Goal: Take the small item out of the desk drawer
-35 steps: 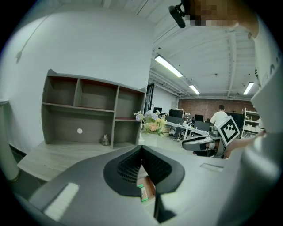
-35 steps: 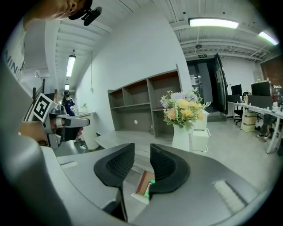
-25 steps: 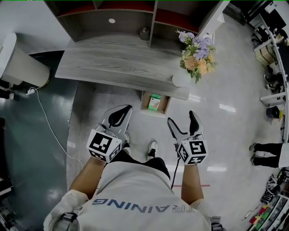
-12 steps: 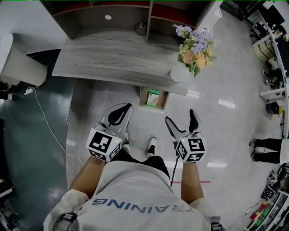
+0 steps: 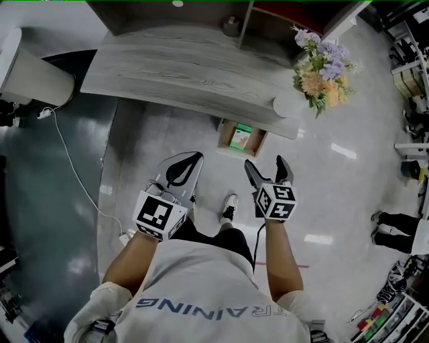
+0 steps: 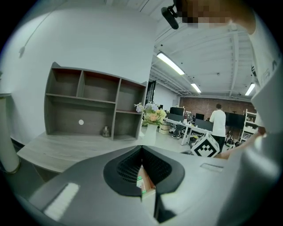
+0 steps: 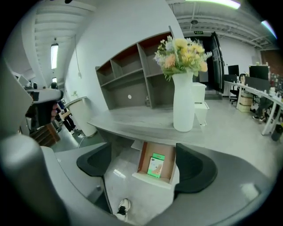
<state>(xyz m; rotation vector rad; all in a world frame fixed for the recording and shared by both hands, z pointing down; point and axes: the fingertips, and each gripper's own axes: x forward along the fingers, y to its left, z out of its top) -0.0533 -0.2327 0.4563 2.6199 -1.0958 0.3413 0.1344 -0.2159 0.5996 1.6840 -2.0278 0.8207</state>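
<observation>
An open wooden drawer (image 5: 226,136) sticks out under the grey desk (image 5: 181,67), with a small green box (image 5: 241,137) lying in it. My right gripper (image 5: 265,165) hovers just short of the drawer, apart from it. Its jaws are closing a little but still stand wide, with nothing between them. In the right gripper view the box (image 7: 155,165) and the drawer (image 7: 152,180) lie straight ahead between the pads (image 7: 93,161). My left gripper (image 5: 190,158) hangs to the drawer's left, shut and empty. The box (image 6: 140,182) shows through a slit below its joined tips.
A white vase of flowers (image 5: 320,67) stands on the desk's right end, above the drawer. A shelf unit (image 5: 281,20) sits at the back of the desk. A white bin (image 5: 33,77) and a floor cable (image 5: 74,181) lie left. My shoe (image 5: 229,208) is below the drawer.
My right gripper has moved forward and slightly left, closer to the drawer. The left gripper has kept its place. The head view has shifted, so the desk sits further right.
</observation>
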